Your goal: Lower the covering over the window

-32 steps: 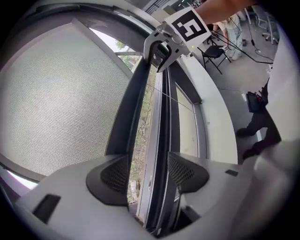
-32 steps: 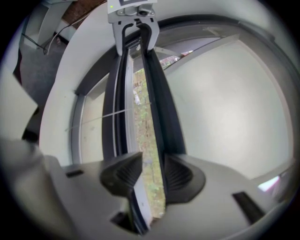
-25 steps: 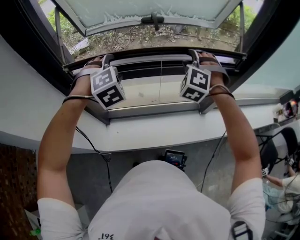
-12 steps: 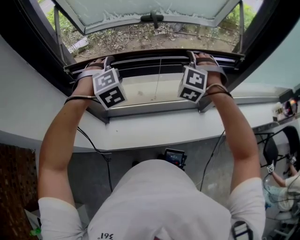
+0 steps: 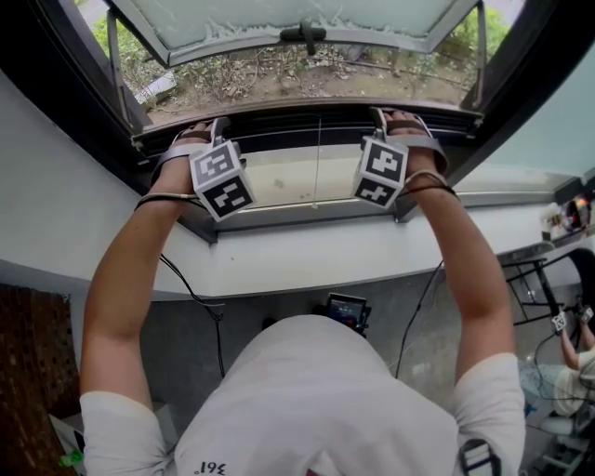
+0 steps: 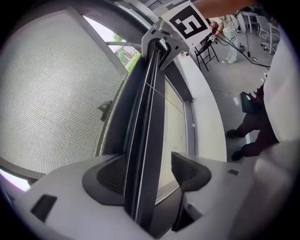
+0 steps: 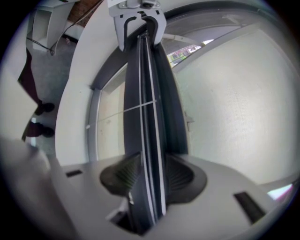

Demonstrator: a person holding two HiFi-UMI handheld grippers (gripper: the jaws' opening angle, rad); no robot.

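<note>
The blind's dark bottom rail point(image 5: 316, 121) runs across the window opening, just above the pale lower pane. My left gripper point(image 5: 200, 132) is at the rail's left end and my right gripper point(image 5: 395, 116) at its right end. In the left gripper view the rail point(image 6: 147, 140) passes between the jaws of my left gripper point(image 6: 150, 173). Those jaws have just been opening, and a gap shows beside the right pad point(image 6: 190, 171). In the right gripper view my right gripper point(image 7: 150, 176) is shut on the rail point(image 7: 147, 117), both pads against it.
The window sash point(image 5: 297, 23) is swung outward, its handle point(image 5: 305, 35) at the middle. A white sill point(image 5: 307, 256) lies below the frame. A small device point(image 5: 346, 311) and cables lie on the floor. A person sits at the right edge point(image 5: 581, 358).
Both grippers have come down a little with the rail towards the sill. The person at the right edge has shifted.
</note>
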